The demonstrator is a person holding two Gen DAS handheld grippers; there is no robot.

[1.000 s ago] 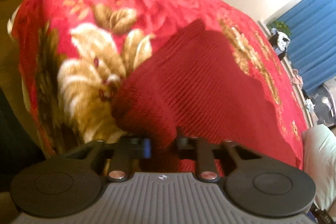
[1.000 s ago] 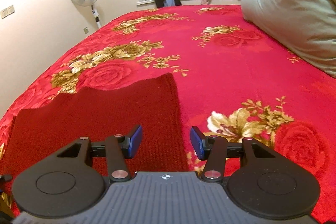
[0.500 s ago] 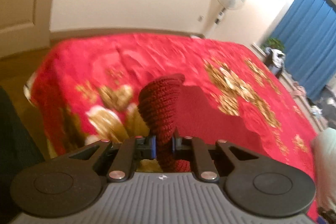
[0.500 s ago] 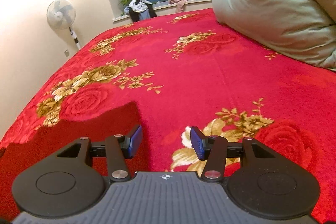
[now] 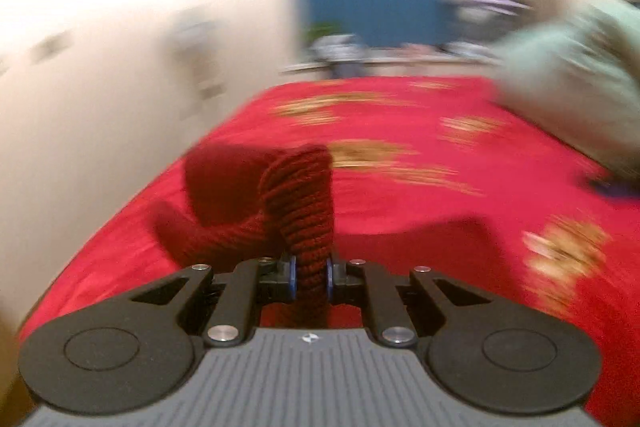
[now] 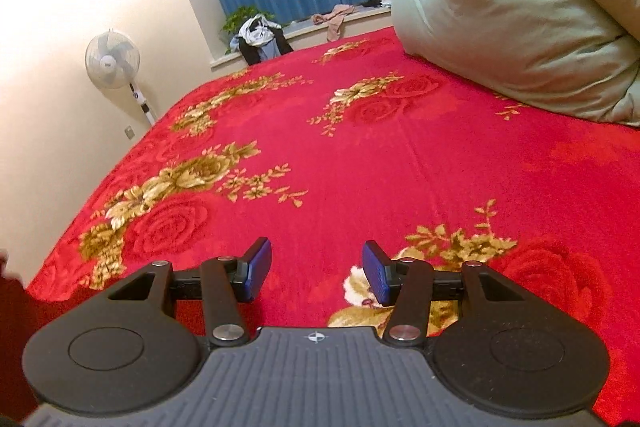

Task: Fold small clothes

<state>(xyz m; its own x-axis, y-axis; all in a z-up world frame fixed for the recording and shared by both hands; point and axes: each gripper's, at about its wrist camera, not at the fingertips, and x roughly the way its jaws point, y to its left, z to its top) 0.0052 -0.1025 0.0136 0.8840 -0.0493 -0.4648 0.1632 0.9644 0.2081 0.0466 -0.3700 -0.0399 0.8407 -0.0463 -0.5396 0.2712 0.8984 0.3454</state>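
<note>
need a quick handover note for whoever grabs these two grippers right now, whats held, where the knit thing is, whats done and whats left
Left gripper: shut on a bunched edge of the dark red knit garment, lifted above the red floral blanket. This view is blurred.
Right gripper: open, nothing between its pads, hovering over bare blanket.
Garment: part hangs up from the left grip, part lies on the blanket below it; in the right wrist view only a dark red strip shows at the lower left edge.
Done: one edge picked up.
Left: lay that edge over to make the fold, probably flatten it, then finish folding. The green duvet lies well clear.
</note>
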